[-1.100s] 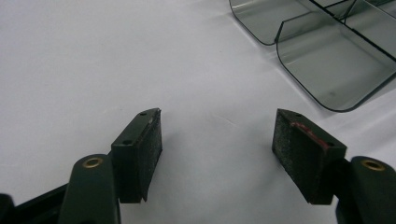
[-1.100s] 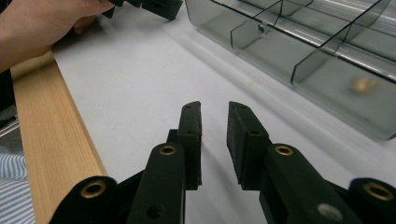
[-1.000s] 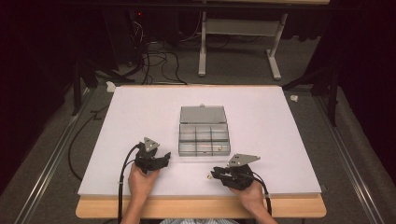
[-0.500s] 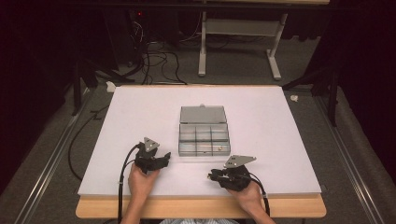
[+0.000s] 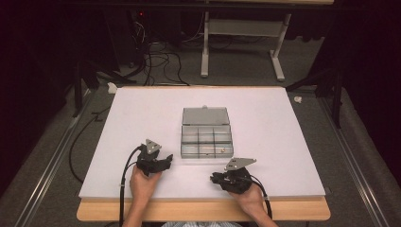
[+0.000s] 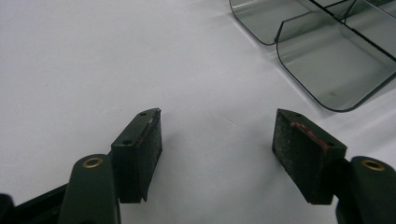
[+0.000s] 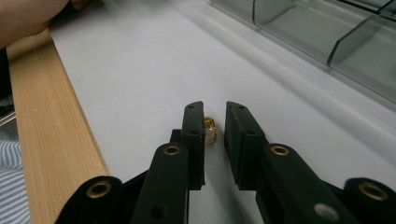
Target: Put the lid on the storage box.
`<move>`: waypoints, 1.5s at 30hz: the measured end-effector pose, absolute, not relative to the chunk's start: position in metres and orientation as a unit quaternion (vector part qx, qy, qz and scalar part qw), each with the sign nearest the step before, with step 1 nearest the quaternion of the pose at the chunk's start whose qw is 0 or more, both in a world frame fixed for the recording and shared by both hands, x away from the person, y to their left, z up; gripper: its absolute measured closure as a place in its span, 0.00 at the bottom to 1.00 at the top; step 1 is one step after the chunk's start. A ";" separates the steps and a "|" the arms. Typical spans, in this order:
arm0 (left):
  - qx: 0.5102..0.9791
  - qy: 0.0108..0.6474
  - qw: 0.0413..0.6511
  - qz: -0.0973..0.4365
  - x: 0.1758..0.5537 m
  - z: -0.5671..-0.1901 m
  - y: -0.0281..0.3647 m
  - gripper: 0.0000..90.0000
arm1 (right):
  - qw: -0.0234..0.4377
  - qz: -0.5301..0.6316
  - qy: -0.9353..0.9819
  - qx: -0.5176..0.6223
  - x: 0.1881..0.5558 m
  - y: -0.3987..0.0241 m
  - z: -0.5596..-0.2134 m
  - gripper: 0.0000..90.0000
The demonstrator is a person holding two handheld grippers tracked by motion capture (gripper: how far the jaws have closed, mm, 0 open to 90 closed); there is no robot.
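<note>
One open organizer box (image 5: 206, 137) nearby

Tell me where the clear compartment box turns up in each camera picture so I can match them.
High view: the compartment box lies mid-table, lid open, beyond both grippers.
Left gripper view: its rounded corner sits at upper right, past the open jaws.
Right gripper view: its front wall and dividers run across the upper right.
Shared landmark: the white table mat.

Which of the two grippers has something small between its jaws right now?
The right gripper: a small gold ring sits between its nearly closed jaws, which have just been closing. The left gripper stands wide open over bare white table.
</note>
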State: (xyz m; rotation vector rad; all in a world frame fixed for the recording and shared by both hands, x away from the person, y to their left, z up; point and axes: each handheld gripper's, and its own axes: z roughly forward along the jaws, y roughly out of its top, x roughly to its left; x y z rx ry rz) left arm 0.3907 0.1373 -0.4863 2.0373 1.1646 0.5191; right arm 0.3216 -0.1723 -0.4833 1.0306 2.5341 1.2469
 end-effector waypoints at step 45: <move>0.790 0.452 0.361 0.201 0.391 -0.486 0.137 0.37 | 0.087 0.417 0.838 0.341 0.323 -0.181 -0.474 0.96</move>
